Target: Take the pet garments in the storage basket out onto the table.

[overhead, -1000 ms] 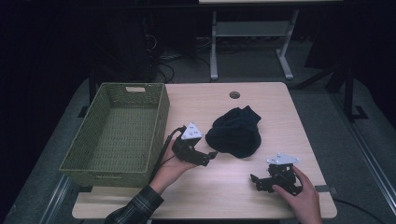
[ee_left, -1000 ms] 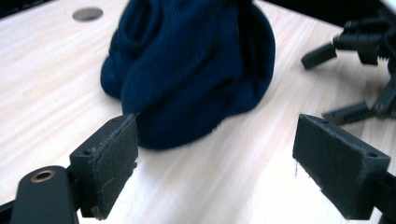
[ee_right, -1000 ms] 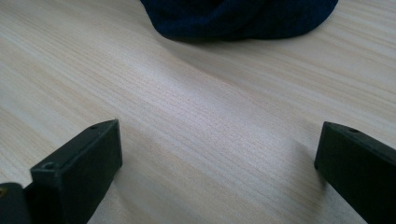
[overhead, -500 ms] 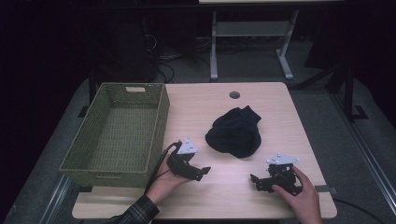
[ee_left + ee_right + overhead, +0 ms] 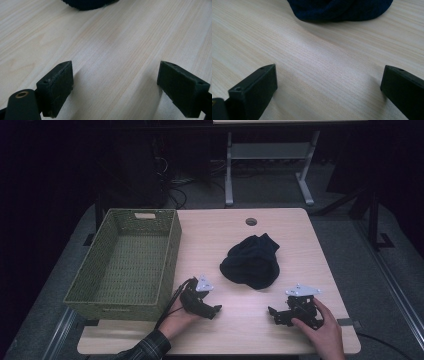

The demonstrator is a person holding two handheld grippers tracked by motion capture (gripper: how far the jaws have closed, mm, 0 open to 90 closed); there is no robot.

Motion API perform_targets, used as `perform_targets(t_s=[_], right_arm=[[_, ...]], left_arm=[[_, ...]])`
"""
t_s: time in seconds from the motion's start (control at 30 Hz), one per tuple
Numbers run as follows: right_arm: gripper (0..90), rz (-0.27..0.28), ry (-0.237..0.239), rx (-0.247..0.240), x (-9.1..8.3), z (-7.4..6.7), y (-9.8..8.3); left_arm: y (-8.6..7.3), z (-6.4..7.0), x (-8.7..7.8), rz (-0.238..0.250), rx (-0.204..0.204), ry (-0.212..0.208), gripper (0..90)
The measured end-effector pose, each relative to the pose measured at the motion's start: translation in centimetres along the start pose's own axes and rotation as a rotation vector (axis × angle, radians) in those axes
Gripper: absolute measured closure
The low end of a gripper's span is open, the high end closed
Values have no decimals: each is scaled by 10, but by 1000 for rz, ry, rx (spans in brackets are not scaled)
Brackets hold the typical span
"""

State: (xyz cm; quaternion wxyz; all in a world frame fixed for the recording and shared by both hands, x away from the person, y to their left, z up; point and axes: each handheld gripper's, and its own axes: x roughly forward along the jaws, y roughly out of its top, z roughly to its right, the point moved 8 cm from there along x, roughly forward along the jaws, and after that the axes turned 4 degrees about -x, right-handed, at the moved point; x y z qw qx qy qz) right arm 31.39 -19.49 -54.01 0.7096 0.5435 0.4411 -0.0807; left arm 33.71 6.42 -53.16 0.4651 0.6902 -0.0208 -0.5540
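A dark knitted hat lies crumpled near the middle of the wooden table. My left gripper rests on the tabletop in front of the hat and to its left, open, with bare wood between its jaws. My right gripper rests near the front right edge, also open and holding nothing. The hat's edge shows at the top of the left gripper view. In the right gripper view, the dark blue hat lies just beyond the jaws.
A green woven basket stands empty on the left part of the table. A round cable hole sits near the far edge. Desk legs and cables lie on the floor behind.
My left gripper has drawn back from the hat toward the front edge and come down onto the table. The right gripper has stayed put.
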Motion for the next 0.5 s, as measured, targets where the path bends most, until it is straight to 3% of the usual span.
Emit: perform_targets(t_s=[0.07,0.17,0.5], right_arm=[[5,0,0,0,0,0,0],[5,0,0,0,0,0,0],[5,-1,0,0,0,0,0]], left_arm=[[0,0,0,9,7,-5,128],[-3,0,1,72,19,-28,128],[-4,1,0,71,9,-18,129]])
